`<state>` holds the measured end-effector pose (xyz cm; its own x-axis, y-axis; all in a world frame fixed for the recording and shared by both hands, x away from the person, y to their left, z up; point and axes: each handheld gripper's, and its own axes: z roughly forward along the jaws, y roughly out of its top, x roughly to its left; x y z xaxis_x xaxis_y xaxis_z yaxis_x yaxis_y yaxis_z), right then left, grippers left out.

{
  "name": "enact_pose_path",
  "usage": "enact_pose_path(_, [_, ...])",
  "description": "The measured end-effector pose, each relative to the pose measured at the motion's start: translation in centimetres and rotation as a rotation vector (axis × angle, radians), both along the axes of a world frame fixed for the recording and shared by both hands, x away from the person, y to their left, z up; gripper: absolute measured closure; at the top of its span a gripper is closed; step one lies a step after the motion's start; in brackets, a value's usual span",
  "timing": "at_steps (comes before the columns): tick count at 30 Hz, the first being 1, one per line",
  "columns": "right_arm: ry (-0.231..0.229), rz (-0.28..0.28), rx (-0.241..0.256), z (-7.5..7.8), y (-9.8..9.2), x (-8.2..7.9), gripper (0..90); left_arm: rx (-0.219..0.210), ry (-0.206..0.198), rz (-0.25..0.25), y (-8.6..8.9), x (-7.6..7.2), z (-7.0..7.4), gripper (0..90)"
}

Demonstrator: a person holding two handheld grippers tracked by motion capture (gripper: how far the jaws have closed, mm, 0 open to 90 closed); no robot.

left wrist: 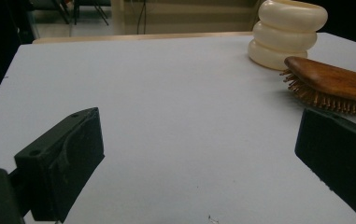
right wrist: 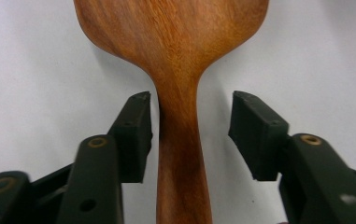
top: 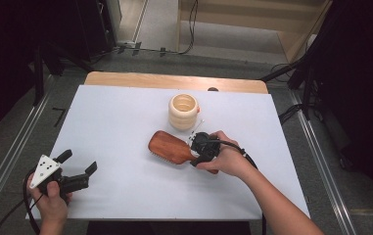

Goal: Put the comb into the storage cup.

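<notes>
A wooden paddle hairbrush lies bristles down in the middle of the white table, its handle pointing to the right. My right gripper stands open over that handle, one jaw on each side; the left jaw is close against the wood and the right jaw stands apart from it. Near the table's front left corner my left gripper is held open with nothing between its jaws. The left gripper view shows the brush with its bristles past the open jaws.
A cream ribbed cup stands just behind the brush head, and the left gripper view shows the cup at the far right. A bare wooden strip runs along the table's back edge. Cables lie on the floor beyond.
</notes>
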<state>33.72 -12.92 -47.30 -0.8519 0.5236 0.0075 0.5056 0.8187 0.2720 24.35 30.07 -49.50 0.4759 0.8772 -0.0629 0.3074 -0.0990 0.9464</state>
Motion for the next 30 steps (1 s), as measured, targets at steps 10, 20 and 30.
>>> enact_pose_path(10, [0.010,0.029,-0.020,-0.6,0.6,0.2,68.4,0.003,-0.001,-0.003,0.0,0.0,0.0,1.3])
enact_pose_path(20, [-0.027,0.028,0.105,-0.4,-0.5,-0.7,69.9,0.008,0.002,-0.002,-0.1,0.0,0.0,1.3])
enact_pose_path(30, [-0.039,0.001,0.172,-0.2,-1.3,-1.7,69.8,0.012,0.002,0.000,-0.2,0.0,0.0,1.3])
